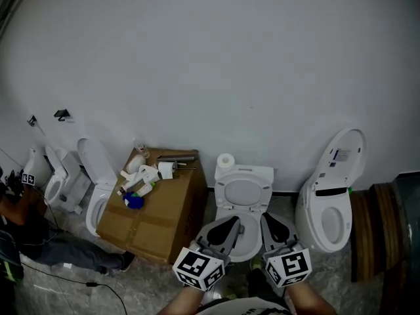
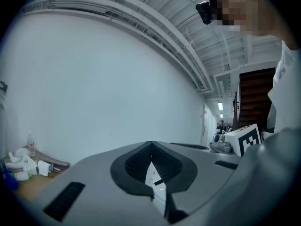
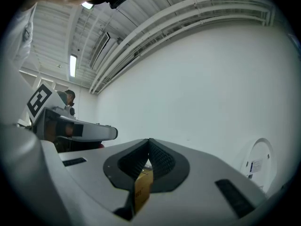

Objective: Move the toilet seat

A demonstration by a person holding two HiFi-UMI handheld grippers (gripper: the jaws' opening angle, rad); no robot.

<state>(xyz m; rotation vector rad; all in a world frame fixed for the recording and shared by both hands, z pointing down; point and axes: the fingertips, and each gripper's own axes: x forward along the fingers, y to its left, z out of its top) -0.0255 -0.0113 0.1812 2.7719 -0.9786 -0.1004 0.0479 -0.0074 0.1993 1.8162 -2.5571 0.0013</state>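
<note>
Still the approach, I judge: the left gripper (image 1: pixel 230 226) and right gripper (image 1: pixel 270 220), jaws closed on nothing, hover just before the white oval plastic toilet seat (image 1: pixel 243 194); next, one must reach its rim.

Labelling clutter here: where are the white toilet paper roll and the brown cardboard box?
White toilet paper roll (image 1: pixel 225 161), head view, its middle.
Brown cardboard box (image 1: pixel 164 207), head view, bare top panel.
</note>
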